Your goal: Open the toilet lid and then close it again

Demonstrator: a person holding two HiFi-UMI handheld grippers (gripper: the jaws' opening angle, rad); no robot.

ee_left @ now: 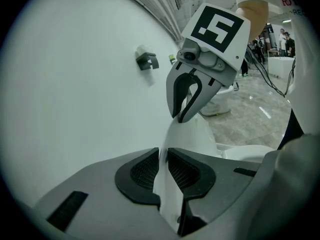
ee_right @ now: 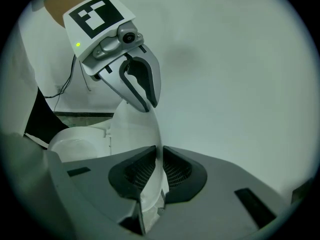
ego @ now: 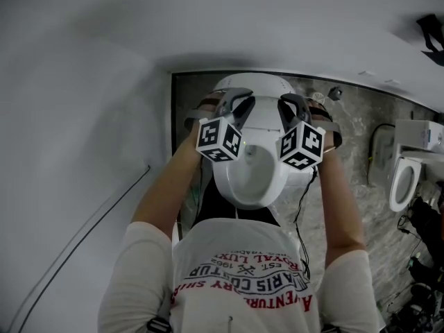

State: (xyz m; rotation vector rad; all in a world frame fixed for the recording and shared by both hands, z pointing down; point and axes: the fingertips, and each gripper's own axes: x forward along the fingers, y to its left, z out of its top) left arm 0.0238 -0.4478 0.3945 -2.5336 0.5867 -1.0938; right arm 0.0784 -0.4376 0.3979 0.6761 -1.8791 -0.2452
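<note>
Two grippers, left (ego: 234,103) and right (ego: 295,104), each clamp an opposite edge of the lid (ee_left: 192,129), held raised above the bowl (ego: 251,175). The paired grip likely keeps it level; its tilt is unclear in dim light.

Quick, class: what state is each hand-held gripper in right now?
Left hand-held gripper: closed on the toilet lid.
Right hand-held gripper: closed on the toilet lid.

White T-shirt (ego: 244,283), lower centre of head view, upside-down print, partly legible: "EST. 1965", "ROYAL LUX", "ARIS"
</note>
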